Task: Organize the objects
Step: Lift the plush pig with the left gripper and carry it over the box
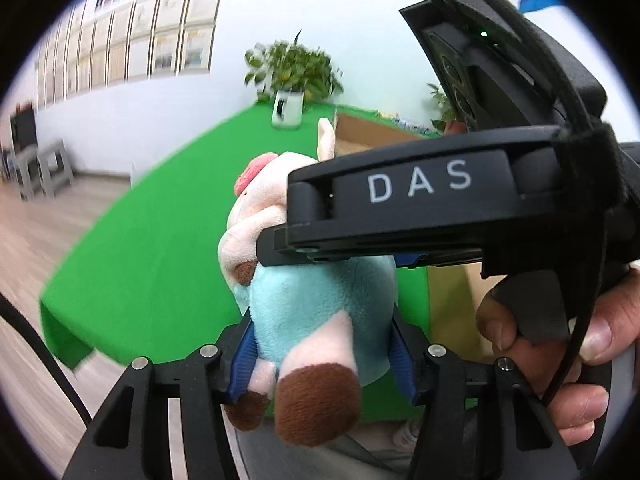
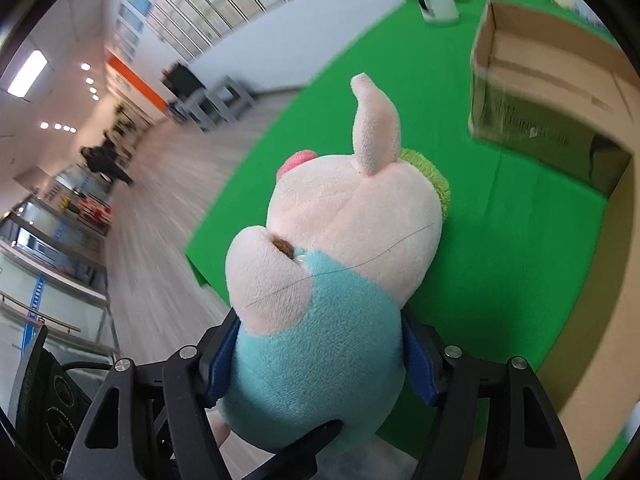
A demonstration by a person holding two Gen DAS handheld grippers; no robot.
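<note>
A plush pig (image 1: 316, 300) with a pink head, light blue body and brown hooves hangs over the near left corner of the green table (image 1: 160, 220). My left gripper (image 1: 322, 344) is shut on its lower body, blue pads pressing both sides just above the legs. The right gripper's black housing marked DAS (image 1: 416, 184) crosses the toy higher up, held by a hand (image 1: 560, 360). In the right wrist view the plush pig (image 2: 352, 216) faces away, and my right gripper (image 2: 320, 360) is shut on its blue torso. A black finger (image 2: 296, 444) of the left gripper shows below.
An open cardboard box (image 2: 540, 80) stands on the green table (image 2: 500, 260) at the far right, also seen as the box (image 1: 360, 132) behind the toy. A potted plant (image 1: 288, 108) sits at the table's far edge. Wooden floor lies to the left.
</note>
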